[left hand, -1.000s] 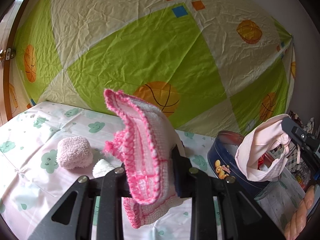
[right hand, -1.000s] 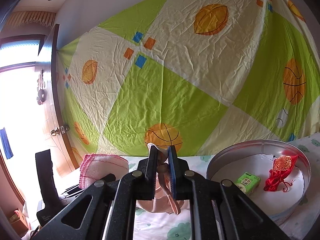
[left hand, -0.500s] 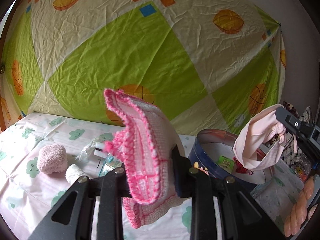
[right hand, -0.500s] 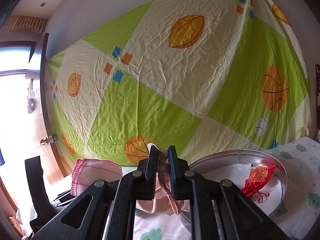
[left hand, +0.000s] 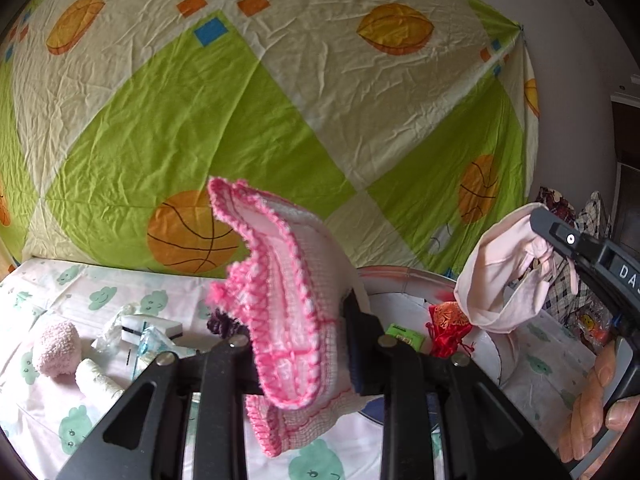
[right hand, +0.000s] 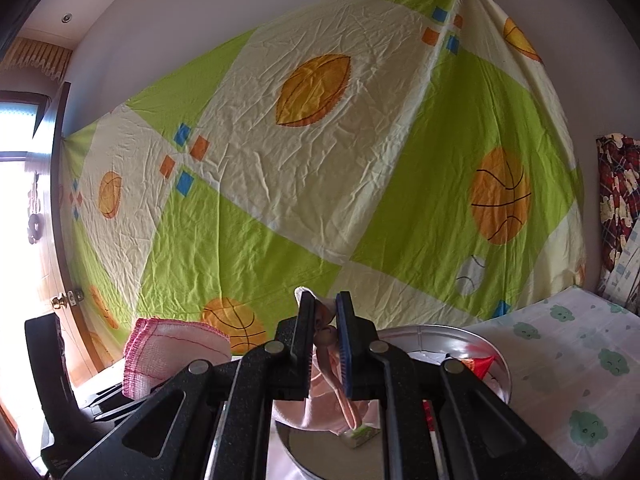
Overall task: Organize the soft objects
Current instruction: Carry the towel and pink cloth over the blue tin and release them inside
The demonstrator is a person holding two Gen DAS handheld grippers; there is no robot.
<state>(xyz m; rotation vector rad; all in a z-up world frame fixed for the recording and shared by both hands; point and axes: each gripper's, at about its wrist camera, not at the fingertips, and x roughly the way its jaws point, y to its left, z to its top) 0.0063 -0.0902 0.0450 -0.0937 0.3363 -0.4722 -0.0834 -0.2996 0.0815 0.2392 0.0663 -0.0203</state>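
My left gripper (left hand: pixel 304 320) is shut on a white cloth with a pink crocheted edge (left hand: pixel 280 280), which stands up between its jaws; the same cloth (right hand: pixel 176 348) shows at the left of the right wrist view. My right gripper (right hand: pixel 326 320) is shut on a pale pink fabric piece (right hand: pixel 324 396) that hangs over a round metal tin (right hand: pixel 440 332). In the left wrist view this fabric (left hand: pixel 504 272) dangles above the tin's (left hand: pixel 400 276) right side. A red pouch (left hand: pixel 448 328) and a green packet (left hand: pixel 404 334) lie inside the tin.
On the cloud-print sheet (left hand: pixel 100 296) to the left lie a fluffy pink roll (left hand: pixel 56 346), a white roll (left hand: pixel 96 378), plastic-wrapped packets (left hand: pixel 148 328) and a dark purple item (left hand: pixel 224 324). A patterned sheet (left hand: pixel 280 100) hangs behind. A person's fingers (left hand: pixel 592 400) grip the right handle.
Both grippers have travelled rightward with their cloths held. The tin has come closer and now lies beneath the right gripper; the rolls on the sheet have slid to the left edge.
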